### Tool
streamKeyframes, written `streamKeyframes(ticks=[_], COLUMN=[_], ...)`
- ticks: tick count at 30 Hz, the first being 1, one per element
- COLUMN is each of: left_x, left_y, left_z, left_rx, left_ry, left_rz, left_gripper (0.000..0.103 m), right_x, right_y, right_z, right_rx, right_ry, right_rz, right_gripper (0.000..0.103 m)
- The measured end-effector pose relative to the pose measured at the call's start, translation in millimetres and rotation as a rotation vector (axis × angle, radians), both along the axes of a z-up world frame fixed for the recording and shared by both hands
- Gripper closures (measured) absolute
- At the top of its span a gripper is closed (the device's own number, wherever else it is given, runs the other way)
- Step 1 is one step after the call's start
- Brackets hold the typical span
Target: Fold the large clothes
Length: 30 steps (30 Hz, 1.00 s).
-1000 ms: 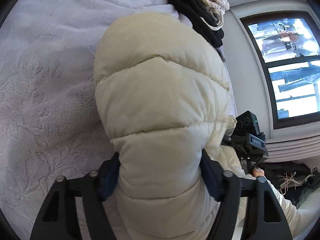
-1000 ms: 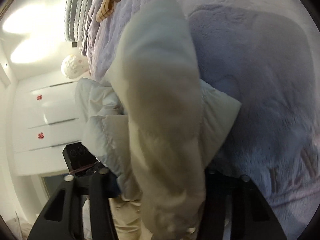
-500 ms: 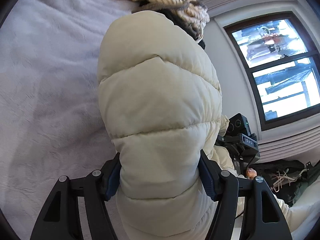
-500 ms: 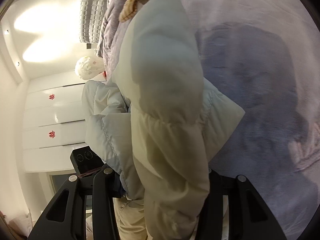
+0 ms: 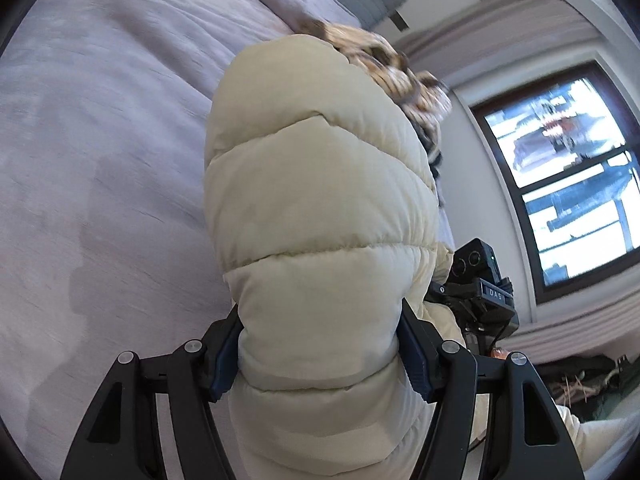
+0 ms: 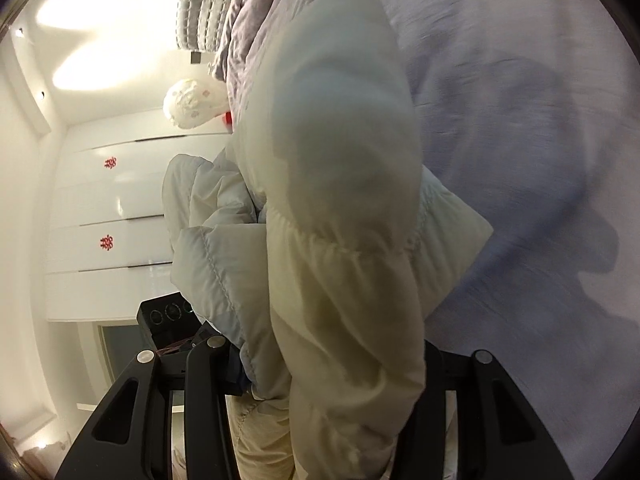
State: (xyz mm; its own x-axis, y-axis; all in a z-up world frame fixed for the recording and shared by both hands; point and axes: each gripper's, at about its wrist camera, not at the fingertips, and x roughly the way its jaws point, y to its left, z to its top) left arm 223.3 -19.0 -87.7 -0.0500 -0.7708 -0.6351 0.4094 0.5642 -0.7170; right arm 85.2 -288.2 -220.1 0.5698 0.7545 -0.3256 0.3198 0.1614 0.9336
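A cream quilted puffer jacket (image 5: 320, 208) fills the middle of the left wrist view, held up above a grey-lilac bed cover (image 5: 100, 140). My left gripper (image 5: 320, 356) is shut on a thick fold of the jacket, which bulges out between the blue pads. In the right wrist view the same jacket (image 6: 340, 184) hangs in front of the camera. My right gripper (image 6: 332, 364) is shut on another part of it. The right gripper's body (image 5: 480, 292) shows beside the jacket in the left wrist view.
A tan and dark knitted garment (image 5: 384, 60) lies on the bed beyond the jacket. A window (image 5: 568, 168) is at the right. White wardrobe doors (image 6: 120, 216) and a padded headboard (image 6: 204, 4) show in the right wrist view. The bed cover (image 6: 520, 120) spreads at the right.
Both grippers have lifted the jacket higher off the bed and tilted upward. More of the bed's far end, the headboard and the wall has come into view. Both grips are unchanged.
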Motion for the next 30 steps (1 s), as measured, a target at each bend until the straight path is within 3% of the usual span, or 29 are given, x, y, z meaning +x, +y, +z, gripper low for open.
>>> streamKeyframes(ticks=[10,15,17,22,30], left_x=[80.6,87.0,75.2,66.7,58.5], left_y=[44.3,34.9,14.2,0.3,5.3], left_z=[-57.4,-84.1,-82.3,-82.8,-78.8], left_rx=[0.061,0.158,0.186,0.275,0.316], left_ry=[0.028,0.016,0.001,-0.064,-0.097], left_rz=[0.135,0.149,0.155,0.143,0.15], left_gripper=[0.035,0.031,0.027,0.022,0.022], right_x=[69.0,65.7,59.2,55.4,-23.2], right_y=[28.5,27.2,25.9,26.1,-0.1], right_z=[-37.4,-60.6,-65.4,-35.1,37.9], right_rx=[-0.059,-0.111,-0.119,-0.19,-0.499], right_ry=[0.0,0.045,0.061,0.114,0.146], right_rz=[0.053,0.061,0.051,0.046,0.002], right_gripper=[0.054,0.051,0.045,0.042,0.046])
